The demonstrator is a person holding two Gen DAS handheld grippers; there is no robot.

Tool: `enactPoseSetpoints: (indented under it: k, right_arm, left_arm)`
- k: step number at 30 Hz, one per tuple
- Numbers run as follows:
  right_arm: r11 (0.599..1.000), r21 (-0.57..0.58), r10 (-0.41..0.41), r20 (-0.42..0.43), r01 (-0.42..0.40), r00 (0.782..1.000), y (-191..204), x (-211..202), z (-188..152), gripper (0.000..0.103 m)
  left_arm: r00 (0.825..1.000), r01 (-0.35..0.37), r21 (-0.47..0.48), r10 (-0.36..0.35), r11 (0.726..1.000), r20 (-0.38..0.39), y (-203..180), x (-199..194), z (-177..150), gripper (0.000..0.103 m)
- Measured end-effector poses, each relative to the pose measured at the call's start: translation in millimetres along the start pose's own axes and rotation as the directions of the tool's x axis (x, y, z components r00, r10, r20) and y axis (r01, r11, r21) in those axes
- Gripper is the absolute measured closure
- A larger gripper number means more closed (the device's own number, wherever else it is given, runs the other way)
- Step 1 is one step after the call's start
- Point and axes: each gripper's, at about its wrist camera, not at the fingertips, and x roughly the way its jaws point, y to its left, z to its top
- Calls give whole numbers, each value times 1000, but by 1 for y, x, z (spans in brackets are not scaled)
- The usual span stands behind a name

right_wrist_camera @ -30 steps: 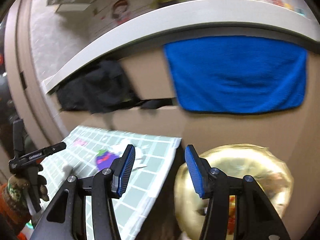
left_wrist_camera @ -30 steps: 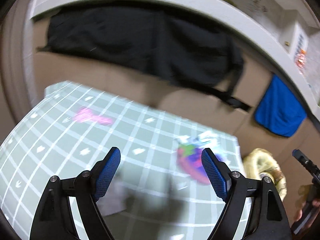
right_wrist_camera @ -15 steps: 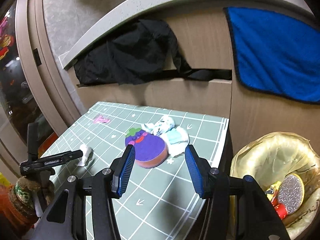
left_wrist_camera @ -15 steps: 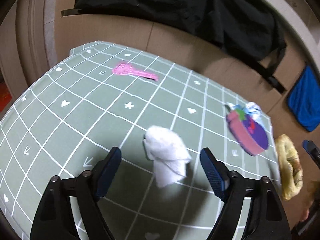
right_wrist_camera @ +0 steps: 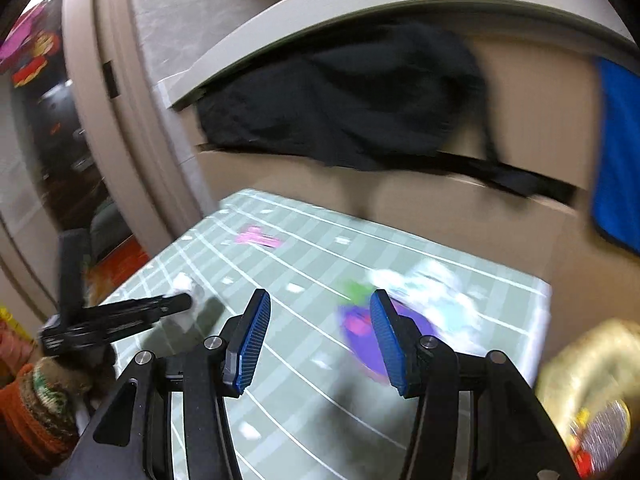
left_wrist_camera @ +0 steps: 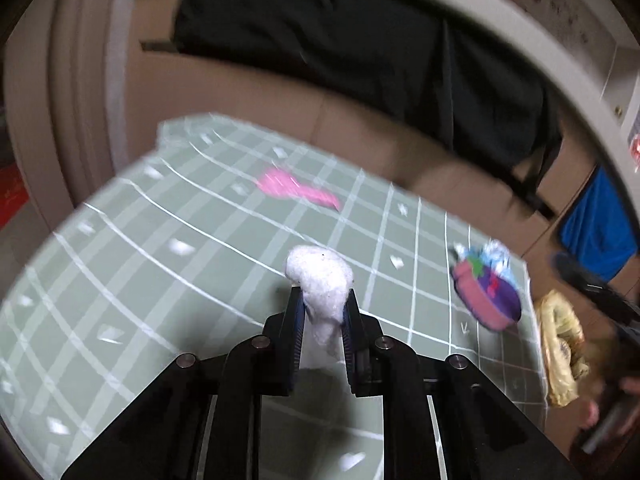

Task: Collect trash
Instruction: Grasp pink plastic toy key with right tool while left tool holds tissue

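Two grippers share our work at this moment. Our left gripper (left_wrist_camera: pixel 322 312) pinches a wad of white tissue (left_wrist_camera: pixel 320 280) between its blue pads, the wad bulging above the fingertips and apparently lifted just clear of the green gridded mat (left_wrist_camera: pixel 160 264). Our right gripper (right_wrist_camera: pixel 318 338) hangs with its fingers spread and nothing between them, near the middle of the mat.

We judge the task partly done. The trash bin (right_wrist_camera: pixel 592 380), lined with a yellow bag, stands off the mat's right edge and already holds some shiny and red scraps, though blur hides what they are. The wad has yet to travel there. Left on the mat we see a purple and pink sponge-like piece (left_wrist_camera: pixel 486 300) near the right edge, crumpled pale wrappers (right_wrist_camera: pixel 436 284) touching its far side, and a flat pink scrap (left_wrist_camera: pixel 298 192) toward the far left; whether every one counts as trash we cannot tell.

Behind the mat rises a tan panelled wall under a pale curved counter edge (right_wrist_camera: pixel 360 12), with a black garment (left_wrist_camera: pixel 360 48) draped over it and a blue cloth (left_wrist_camera: pixel 596 232) hanging at the far right
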Motion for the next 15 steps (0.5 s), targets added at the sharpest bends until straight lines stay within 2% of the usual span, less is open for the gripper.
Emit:
enactPoseSetpoints:
  k: [5,10,15]
  right_arm:
    - [988,-77,127,-103,-135,987,51,84,31,53]
    - [970,-166,144,-200,-178,969,86,176,53,55]
    - [974,-123,154,-252,-190,955,81,245,73,55]
  left_arm:
    - [996,-17,-24,19,1000,92,42,-49,17,85]
    - [995,-21,-57,26,998,98,76,-58,22,85]
    - [996,-21,-82,28,996,80,96,-49,22,85]
